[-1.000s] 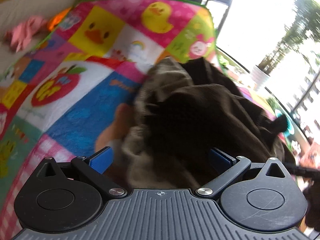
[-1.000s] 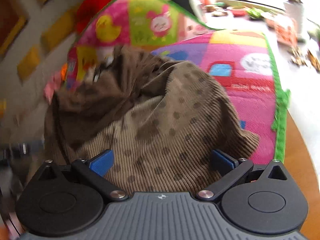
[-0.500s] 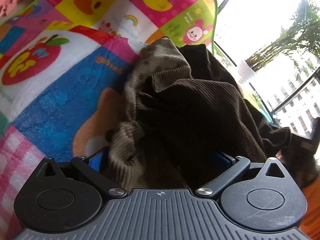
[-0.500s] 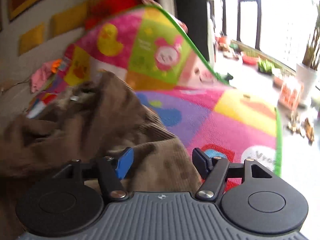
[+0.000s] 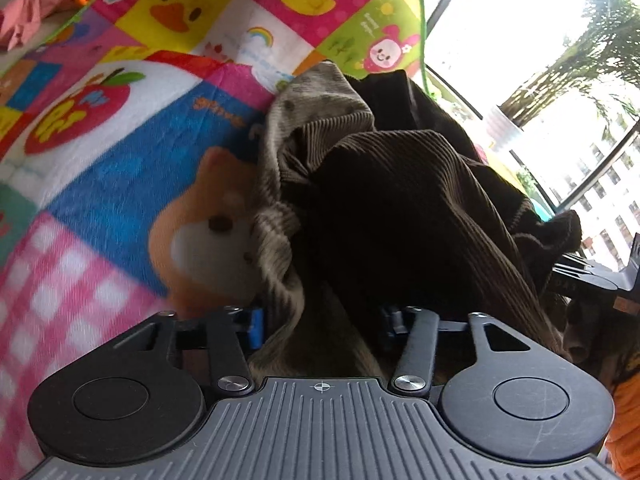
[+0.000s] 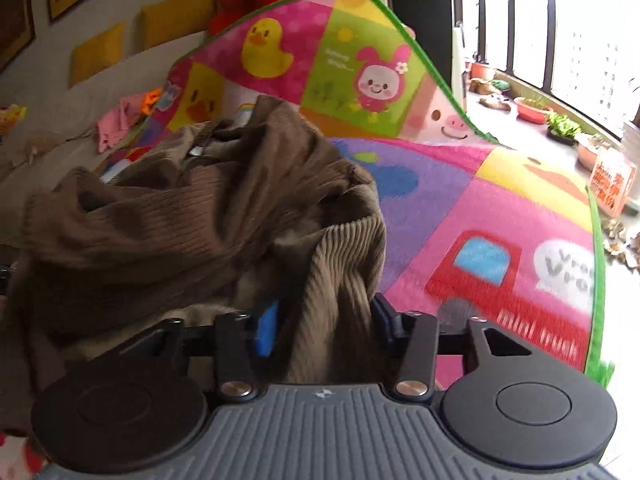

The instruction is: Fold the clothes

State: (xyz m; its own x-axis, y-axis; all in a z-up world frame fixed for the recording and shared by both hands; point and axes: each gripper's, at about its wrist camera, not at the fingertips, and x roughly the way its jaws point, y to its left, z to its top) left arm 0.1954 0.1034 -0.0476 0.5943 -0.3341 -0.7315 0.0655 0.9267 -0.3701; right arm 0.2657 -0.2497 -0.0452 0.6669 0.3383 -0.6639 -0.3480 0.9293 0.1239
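I had the left gripper (image 5: pixel 320 326) pinched on a bunched fold of the brown corduroy garment (image 5: pixel 400 208), and the right gripper (image 6: pixel 324 320) was likewise clamped on a ribbed edge of it (image 6: pixel 340 264), fabric filling the gap between both sets of blue pads. The garment sat in a heap on the colourful play mat (image 6: pixel 460 200), piled from my left camera's centre up toward one o'clock.

My worry was the grip. Each gripper looked to be holding a thick wad, not a single clean edge, so I judged a lift could drag several layers up together and leave the thing crumpled instead of spread. Corduroy that heavy could also slide out of the pads if I pulled the two hands apart too sharply.

The left view gave me what the right did not: the spotted lining (image 5: pixel 320 104) turned out at twelve o'clock, and the other gripper's dark body (image 5: pixel 592 280) at three o'clock, just beside the hem. The right view showed the mat's far corner curled upright behind the heap at twelve o'clock, a pink cloth (image 6: pixel 118 120) lying off at ten o'clock, and plant pots (image 6: pixel 532 106) on the sill at two o'clock.
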